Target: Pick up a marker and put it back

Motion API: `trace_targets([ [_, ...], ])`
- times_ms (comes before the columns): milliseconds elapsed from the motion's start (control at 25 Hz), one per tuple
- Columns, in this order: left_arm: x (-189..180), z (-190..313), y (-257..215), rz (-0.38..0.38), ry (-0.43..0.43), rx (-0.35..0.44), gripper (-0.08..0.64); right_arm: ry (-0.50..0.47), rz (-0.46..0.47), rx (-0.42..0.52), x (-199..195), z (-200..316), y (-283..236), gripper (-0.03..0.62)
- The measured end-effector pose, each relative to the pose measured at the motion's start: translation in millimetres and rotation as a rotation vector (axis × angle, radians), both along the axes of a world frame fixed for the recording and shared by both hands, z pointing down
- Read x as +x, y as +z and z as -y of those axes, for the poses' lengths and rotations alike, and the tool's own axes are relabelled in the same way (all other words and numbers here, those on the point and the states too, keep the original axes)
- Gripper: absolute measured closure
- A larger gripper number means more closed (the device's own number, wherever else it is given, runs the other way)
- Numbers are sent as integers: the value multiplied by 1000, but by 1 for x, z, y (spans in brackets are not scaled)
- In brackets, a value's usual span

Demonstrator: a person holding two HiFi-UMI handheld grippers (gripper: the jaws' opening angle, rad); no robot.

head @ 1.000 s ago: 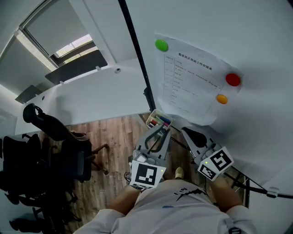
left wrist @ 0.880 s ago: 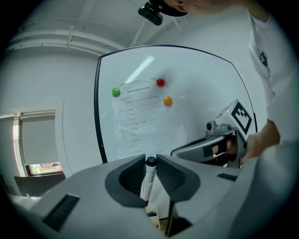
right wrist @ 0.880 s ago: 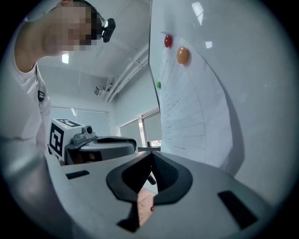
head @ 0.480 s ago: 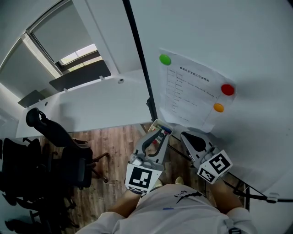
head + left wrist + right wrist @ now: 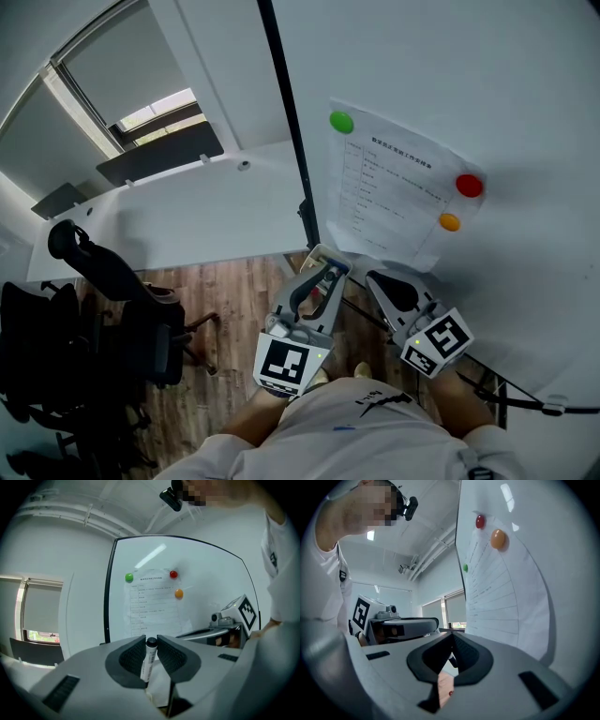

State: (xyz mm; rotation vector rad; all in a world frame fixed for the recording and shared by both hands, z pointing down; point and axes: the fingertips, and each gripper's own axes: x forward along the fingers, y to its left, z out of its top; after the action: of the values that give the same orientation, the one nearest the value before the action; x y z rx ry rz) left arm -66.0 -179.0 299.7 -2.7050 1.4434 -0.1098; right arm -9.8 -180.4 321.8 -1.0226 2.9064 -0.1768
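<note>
My left gripper [image 5: 151, 641] is shut on a marker [image 5: 149, 660] with a white barrel and a black cap, held upright between the ribbed pads. In the head view this gripper [image 5: 326, 270] points at the foot of the whiteboard, where the rim of a small marker tray [image 5: 317, 252] peeks out past its jaws. Beside it on the right, my right gripper [image 5: 382, 284] also points toward the board. Its jaws [image 5: 451, 637] meet at the tips, shut with nothing between them.
The whiteboard [image 5: 450, 84] carries a printed sheet [image 5: 389, 192] held by a green magnet [image 5: 341, 122], a red magnet [image 5: 469, 185] and an orange magnet [image 5: 450, 222]. A white desk [image 5: 187, 211] and black office chairs [image 5: 112, 319] stand at the left on a wooden floor [image 5: 234, 281].
The left gripper with the marker has moved up a little over the tray, so the tray's coloured markers are now hidden behind its jaws. The right gripper has barely moved.
</note>
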Motion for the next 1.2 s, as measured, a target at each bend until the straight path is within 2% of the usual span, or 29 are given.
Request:
trace_targets([
  [360,4,7,15,6,20,-1,480,8,-7,-26,-1,-1,6,580],
  [520,9,19,36,73,34,42,480,18,-14,-50,-2,2,20,580],
  [760,18,34,83,168,49,46,479,48,-37,-101,3,6,43,580],
  [920,23,45,124,196,47,26,480,78,-48,-135,10,8,58,580],
  [1200,34,59,180,338,62,22,479,121,-67,-172,18,15,75,580],
])
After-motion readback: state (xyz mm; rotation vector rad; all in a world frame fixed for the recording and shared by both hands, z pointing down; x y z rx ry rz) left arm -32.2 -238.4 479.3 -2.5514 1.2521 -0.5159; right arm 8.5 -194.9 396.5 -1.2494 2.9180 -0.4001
